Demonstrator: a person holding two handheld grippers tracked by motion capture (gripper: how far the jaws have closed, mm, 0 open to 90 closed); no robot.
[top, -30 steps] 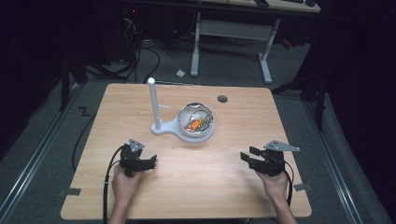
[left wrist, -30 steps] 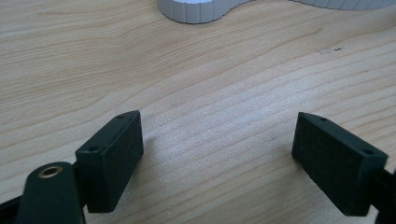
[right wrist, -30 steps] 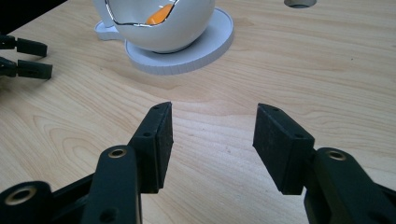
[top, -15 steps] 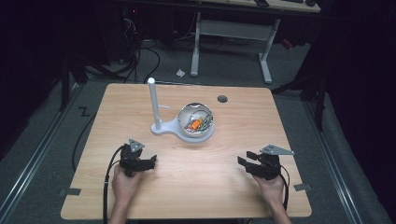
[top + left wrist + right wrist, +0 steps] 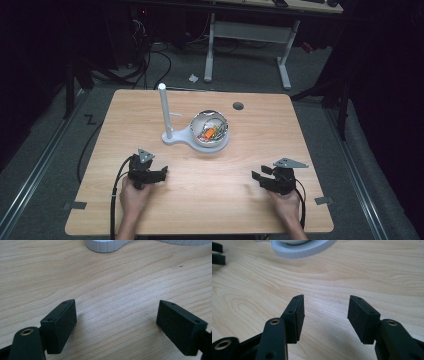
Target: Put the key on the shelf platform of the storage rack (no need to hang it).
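On the wooden table [image 5: 150,210] two grippers rest near the person's edge, one in each hand. The left gripper [image 5: 161,173] sits at the near left, its black jaws spread wide with nothing but bare wood between them, as the left gripper view shows; its cable [image 5: 116,190] loops back beside the person's left hand [image 5: 134,196]. The right gripper [image 5: 257,178] sits at the near right, held low over the tabletop by the right hand [image 5: 286,200], its jaws parted and empty, somewhat less wide than the left pair.

Nearest to both, out toward the middle of the table, stands a white stand [image 5: 176,138] with an upright white post [image 5: 164,107] on its left end and a round bowl [image 5: 224,131] seated on its right end. Inside the bowl lies a small heap of mixed items, one of them orange [image 5: 209,132]; what they are is too small to tell. The stand is well apart from both grippers. Its ribbed white base shows at the top of the left gripper view [image 5: 105,246] and of the right gripper view [image 5: 302,250]. A dark round hole [image 5: 238,106] sits in the tabletop beyond the bowl
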